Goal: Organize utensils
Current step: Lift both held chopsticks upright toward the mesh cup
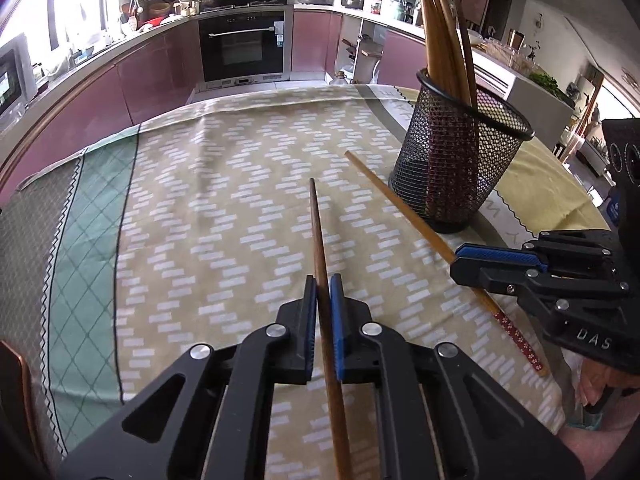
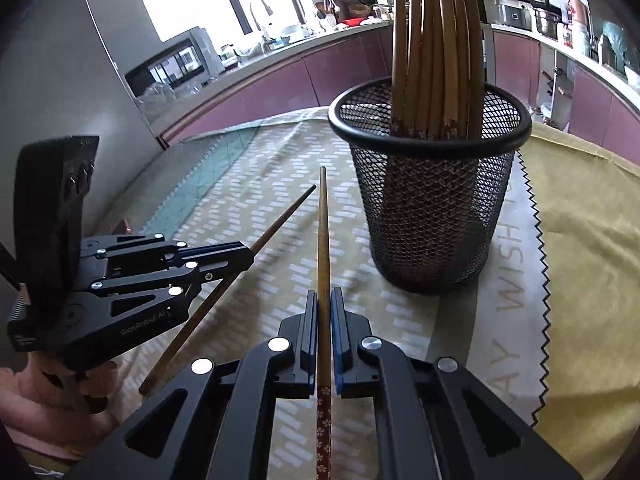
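My left gripper (image 1: 323,280) is shut on a dark brown chopstick (image 1: 318,236) whose thin tip points away over the tablecloth. To its right, my right gripper (image 1: 456,258) is shut on a lighter chopstick (image 1: 394,196) with a red flowered end. The right wrist view shows the same pair: the right gripper (image 2: 324,294) clamps the light chopstick (image 2: 323,232), and the left gripper (image 2: 250,258) holds the dark chopstick (image 2: 280,224) at the left. A black mesh cup (image 2: 432,208) with several chopsticks upright in it stands just beyond both tips, also seen as the mesh cup (image 1: 456,168).
The table wears a yellow patterned cloth (image 1: 224,216) with a green band on its left. A person's hand (image 2: 52,396) grips the left tool. Purple kitchen cabinets (image 1: 152,76) and an oven (image 1: 244,48) lie beyond the table's far edge.
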A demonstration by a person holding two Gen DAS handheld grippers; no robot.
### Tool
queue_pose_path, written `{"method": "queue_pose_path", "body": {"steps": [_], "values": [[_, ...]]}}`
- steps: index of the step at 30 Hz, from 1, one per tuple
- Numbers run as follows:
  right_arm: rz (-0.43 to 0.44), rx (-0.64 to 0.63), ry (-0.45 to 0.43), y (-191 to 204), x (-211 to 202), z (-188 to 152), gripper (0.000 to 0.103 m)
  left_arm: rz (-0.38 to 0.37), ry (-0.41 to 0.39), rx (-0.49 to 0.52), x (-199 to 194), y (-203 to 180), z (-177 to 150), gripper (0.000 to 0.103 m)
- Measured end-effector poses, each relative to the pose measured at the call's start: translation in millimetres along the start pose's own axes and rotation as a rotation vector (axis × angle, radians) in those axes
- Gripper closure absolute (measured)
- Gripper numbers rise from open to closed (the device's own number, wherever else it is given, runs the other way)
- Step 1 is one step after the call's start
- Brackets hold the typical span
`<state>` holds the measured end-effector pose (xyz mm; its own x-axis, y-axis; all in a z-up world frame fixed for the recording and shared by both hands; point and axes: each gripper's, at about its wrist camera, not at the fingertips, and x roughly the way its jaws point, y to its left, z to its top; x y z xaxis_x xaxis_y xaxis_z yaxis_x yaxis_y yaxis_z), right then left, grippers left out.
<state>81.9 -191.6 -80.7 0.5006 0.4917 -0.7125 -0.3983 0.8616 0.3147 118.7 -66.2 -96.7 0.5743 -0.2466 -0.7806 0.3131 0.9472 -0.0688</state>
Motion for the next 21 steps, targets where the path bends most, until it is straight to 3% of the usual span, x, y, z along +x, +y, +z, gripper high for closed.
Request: {"method": "queue_pose_path", "body": {"steps": [8, 21], "values": [[0.061, -0.006, -0.052, 6, -19, 2, 0.097, -0.033, -0.058, -0.014, -27, 7, 2, 0.096], [0.095, 0.001, -0.164, 3, -63, 10, 0.097, -0.167, -0.172, -0.021, -80, 3, 17, 0.096]]}}
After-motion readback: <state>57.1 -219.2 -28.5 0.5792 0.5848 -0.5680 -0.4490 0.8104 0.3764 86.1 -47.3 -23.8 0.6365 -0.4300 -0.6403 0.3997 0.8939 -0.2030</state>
